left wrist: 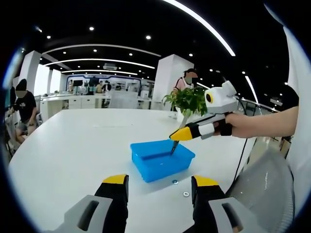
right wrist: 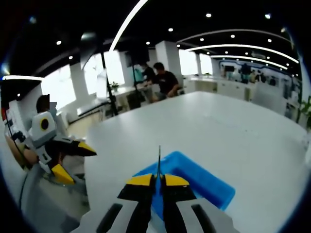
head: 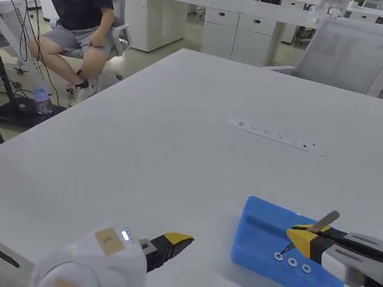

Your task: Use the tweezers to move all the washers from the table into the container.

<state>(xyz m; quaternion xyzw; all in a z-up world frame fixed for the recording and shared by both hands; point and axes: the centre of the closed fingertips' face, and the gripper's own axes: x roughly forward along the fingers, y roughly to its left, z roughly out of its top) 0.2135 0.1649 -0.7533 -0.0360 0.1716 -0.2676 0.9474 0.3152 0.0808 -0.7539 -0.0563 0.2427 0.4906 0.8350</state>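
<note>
A blue container [head: 263, 230] stands on the white table [head: 149, 155] at the lower right, with three washers [head: 292, 261] lying in it. My right gripper [head: 299, 238] is shut on the tweezers [head: 286, 249], whose tips point down into the container. In the right gripper view the tweezers [right wrist: 158, 162] stick out between the shut jaws over the container [right wrist: 194, 179]. My left gripper [head: 179, 241] hovers at the lower left, open and holding nothing. Its own view shows two washers [left wrist: 175, 182] on the table in front of the container [left wrist: 160, 160], and the right gripper [left wrist: 182, 133] above it.
A flush power strip [head: 278, 136] sits in the table beyond the container. A person sits on a chair [head: 81, 36] at the far left, and an office chair [head: 341, 54] stands at the far right. A potted plant [left wrist: 187, 99] stands behind the container.
</note>
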